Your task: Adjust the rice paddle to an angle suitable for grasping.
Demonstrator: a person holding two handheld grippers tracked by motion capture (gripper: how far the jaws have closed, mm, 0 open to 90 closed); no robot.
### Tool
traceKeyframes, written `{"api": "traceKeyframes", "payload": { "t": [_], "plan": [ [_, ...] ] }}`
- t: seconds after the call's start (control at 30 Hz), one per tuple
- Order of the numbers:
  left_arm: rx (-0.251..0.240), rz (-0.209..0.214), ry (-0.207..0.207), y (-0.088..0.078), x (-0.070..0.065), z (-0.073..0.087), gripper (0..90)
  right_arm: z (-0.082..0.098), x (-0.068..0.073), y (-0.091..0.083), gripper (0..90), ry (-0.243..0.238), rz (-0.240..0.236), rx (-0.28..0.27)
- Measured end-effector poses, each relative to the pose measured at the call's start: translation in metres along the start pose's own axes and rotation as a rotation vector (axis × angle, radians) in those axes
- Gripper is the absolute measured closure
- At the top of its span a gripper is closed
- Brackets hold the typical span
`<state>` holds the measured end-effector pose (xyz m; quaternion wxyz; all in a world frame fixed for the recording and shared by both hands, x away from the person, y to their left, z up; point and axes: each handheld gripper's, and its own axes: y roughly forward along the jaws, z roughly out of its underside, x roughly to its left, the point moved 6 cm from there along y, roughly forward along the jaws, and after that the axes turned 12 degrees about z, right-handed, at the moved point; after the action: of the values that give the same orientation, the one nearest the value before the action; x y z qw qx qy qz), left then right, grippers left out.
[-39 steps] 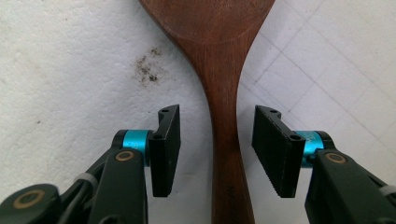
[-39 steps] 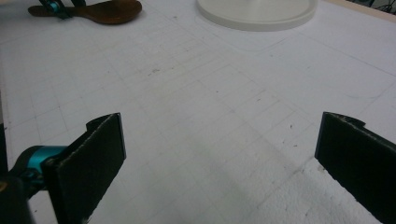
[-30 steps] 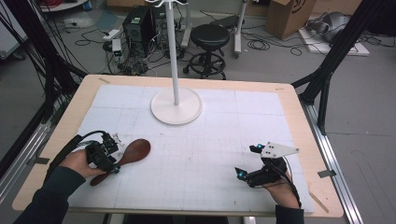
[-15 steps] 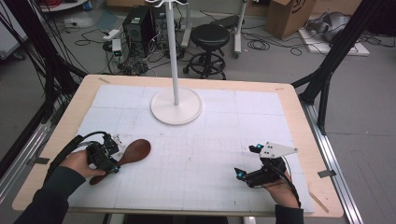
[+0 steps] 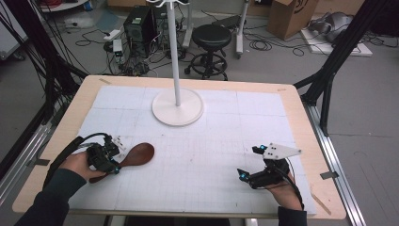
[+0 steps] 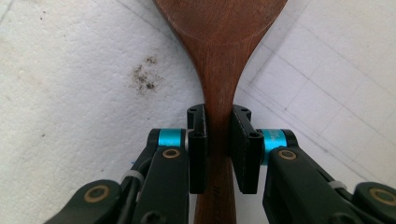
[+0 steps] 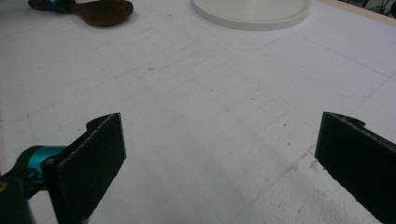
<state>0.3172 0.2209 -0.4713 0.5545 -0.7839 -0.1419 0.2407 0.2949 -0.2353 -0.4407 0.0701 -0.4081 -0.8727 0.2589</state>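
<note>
We see a wooden desk [image 5: 301, 101] covered by a white gridded sheet [image 5: 226, 141]. Directly on that sheet lie a brown wooden spoon [image 5: 136, 154], just beside our left gripper [image 5: 110, 157], and a round white stand base [image 5: 178, 107], well beyond both grippers.

White stand base [image 5: 178, 107], black stool [image 5: 211, 35]

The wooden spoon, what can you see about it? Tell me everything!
The wooden spoon is dark reddish-brown, smooth wood, with a rounded bowl narrowing into a slim handle. It lies flat on the white gridded mat, bowl pointing towards the table's middle. The left gripper has just been closing and now pinches the handle's neck.
</note>
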Motion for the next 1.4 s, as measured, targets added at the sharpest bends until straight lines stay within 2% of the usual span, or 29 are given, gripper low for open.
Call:
{"api": "traceKeyframes", "payload": {
  "t": [0.1,0.13,0.17,0.23,0.3,0.37,0.4,0.43,0.53,0.67,0.83,1.07,1.1,1.13,1.4],
  "plan": [
    [-0.025,0.015,0.011,0.001,-0.003,-0.002,78.4,0.0,0.0,-0.001,0.9,0.004,-0.001,0.0],
    [-0.02,0.019,0.044,0.001,-0.006,-0.003,78.4,0.0,-0.001,-0.001,0.9,0.006,0.008,-0.001],
    [-0.02,0.019,0.044,0.001,-0.006,-0.003,78.4,0.0,-0.001,-0.001,0.9,0.006,0.008,-0.001],
    [-0.004,0.016,0.079,0.001,-0.009,-0.006,78.4,0.001,-0.001,-0.001,0.9,0.014,0.009,0.004],
    [-0.01,0.027,0.123,-0.002,-0.017,-0.013,78.4,0.001,-0.002,0.0,0.9,0.011,0.008,0.003],
    [-0.013,0.024,0.134,-0.002,-0.02,-0.016,78.4,0.001,-0.001,0.0,0.9,0.01,0.004,0.003],
    [-0.001,0.021,0.167,-0.004,-0.025,-0.022,78.4,0.001,-0.001,0.0,0.9,0.01,0.004,0.003],
    [-0.001,0.021,0.167,-0.004,-0.025,-0.022,78.4,0.0,-0.001,0.0,0.9,0.008,0.004,0.002],
    [0.018,0.027,0.211,-0.006,-0.033,-0.032,78.4,0.0,-0.001,0.001,0.9,0.005,0.003,0.0],
    [0.02,0.033,0.253,-0.005,-0.043,-0.046,78.4,0.0,-0.001,0.0,0.9,0.007,0.0,-0.002],
    [0.053,0.04,0.292,0.002,-0.052,-0.064,78.4,0.0,-0.002,-0.002,0.9,0.018,-0.002,-0.008],
    [0.093,0.062,0.372,0.012,-0.072,-0.097,78.4,0.0,-0.002,-0.004,0.9,0.017,0.001,-0.009],
    [0.093,0.062,0.372,0.012,-0.072,-0.097,78.4,0.0,-0.002,-0.004,0.9,0.017,0.001,-0.009],
    [0.106,0.066,0.394,0.013,-0.076,-0.104,78.4,0.0,-0.003,-0.005,0.9,0.021,0.001,-0.011],
    [0.149,0.076,0.448,0.022,-0.088,-0.128,78.3,-0.001,-0.005,-0.009,0.9,0.019,0.009,-0.018]
  ]
}}
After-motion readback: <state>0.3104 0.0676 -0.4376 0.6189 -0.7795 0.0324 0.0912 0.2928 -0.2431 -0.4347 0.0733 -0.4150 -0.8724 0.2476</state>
